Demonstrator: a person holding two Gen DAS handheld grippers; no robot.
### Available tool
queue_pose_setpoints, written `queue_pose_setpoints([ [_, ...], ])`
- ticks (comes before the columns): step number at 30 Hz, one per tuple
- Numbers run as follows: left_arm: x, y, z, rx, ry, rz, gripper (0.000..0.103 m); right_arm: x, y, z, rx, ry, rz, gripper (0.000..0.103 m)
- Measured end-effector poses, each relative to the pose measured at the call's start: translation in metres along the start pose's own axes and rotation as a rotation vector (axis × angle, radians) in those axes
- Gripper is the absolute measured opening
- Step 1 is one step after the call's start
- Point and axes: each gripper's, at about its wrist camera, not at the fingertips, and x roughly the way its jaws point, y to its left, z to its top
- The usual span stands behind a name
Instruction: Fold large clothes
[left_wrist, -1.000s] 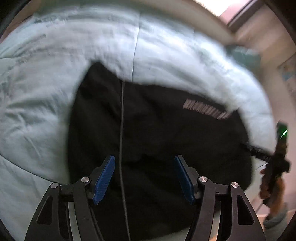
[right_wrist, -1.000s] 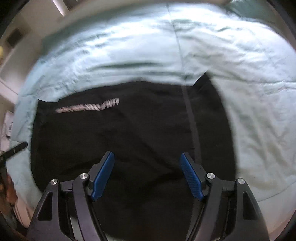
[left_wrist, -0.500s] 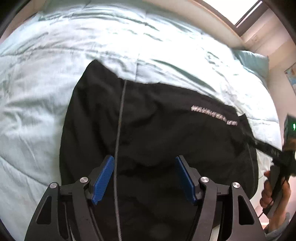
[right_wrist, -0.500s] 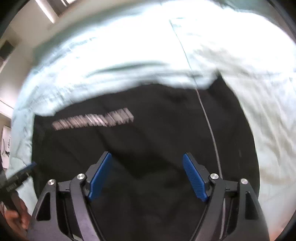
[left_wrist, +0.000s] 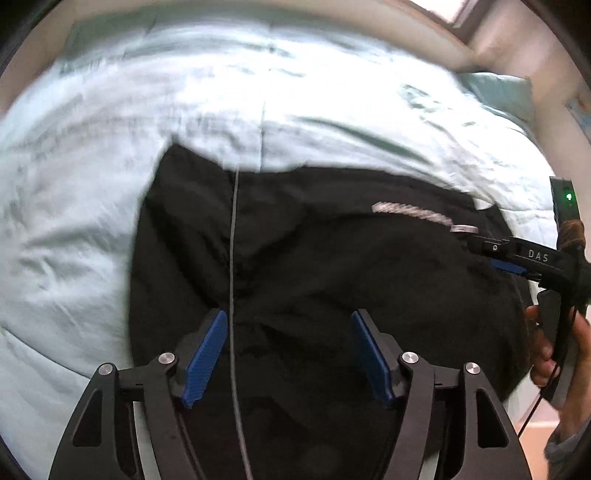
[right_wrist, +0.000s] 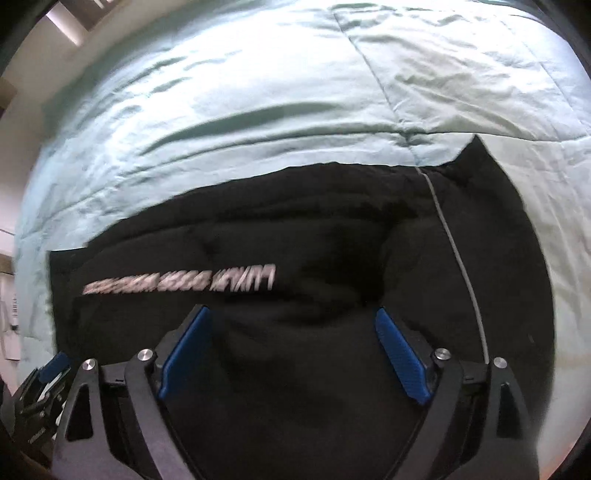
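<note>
1. left gripper (left_wrist: 288, 354): black skeletal arms, ribbed blue pads, silver screws.
2. right gripper (right_wrist: 293, 354): the same build, white "das" lettering, green light.
3. right hand (left_wrist: 554, 354): grey cuff at the wrist.

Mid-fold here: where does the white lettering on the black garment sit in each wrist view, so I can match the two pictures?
Left wrist view: the white lettering lies right of centre, near the black garment's right edge, beside the right gripper.
Right wrist view: the white lettering lies left of centre, above the right gripper, whose jaws are opening with nothing between them.
Shared landmark: the thin grey stripe running down the garment.
</note>
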Motion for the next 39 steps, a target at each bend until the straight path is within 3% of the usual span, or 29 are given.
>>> queue_pose_setpoints([
  [7, -0.113, -0.030, 0.007, 0.130, -0.201, 0.038, 0.071, -0.131, 0.025, -0.049, -0.060, -0.170, -0.041, 0.092],
  [12, -0.180, -0.051, -0.001, 0.161, -0.294, 0.032, 0.071, -0.191, 0.037, -0.088, -0.026, -0.216, -0.080, 0.092],
  [18, -0.229, -0.091, -0.009, 0.206, -0.385, 0.158, 0.071, -0.248, 0.063, -0.121, -0.061, -0.287, -0.131, 0.092],
  [23, -0.246, -0.108, -0.009, 0.160, -0.384, 0.205, 0.071, -0.281, 0.077, -0.137, -0.070, -0.341, -0.148, 0.092],
  [26, -0.250, -0.110, -0.011, 0.121, -0.373, 0.170, 0.071, -0.293, 0.081, -0.141, -0.099, -0.374, -0.186, 0.092],
  [30, -0.252, -0.113, -0.014, 0.082, -0.375, 0.199, 0.071, -0.298, 0.082, -0.143, -0.116, -0.382, -0.201, 0.092],
  [39, -0.246, -0.127, -0.023, 0.092, -0.397, 0.272, 0.071, -0.288, 0.071, -0.139, -0.126, -0.357, -0.185, 0.092],
])
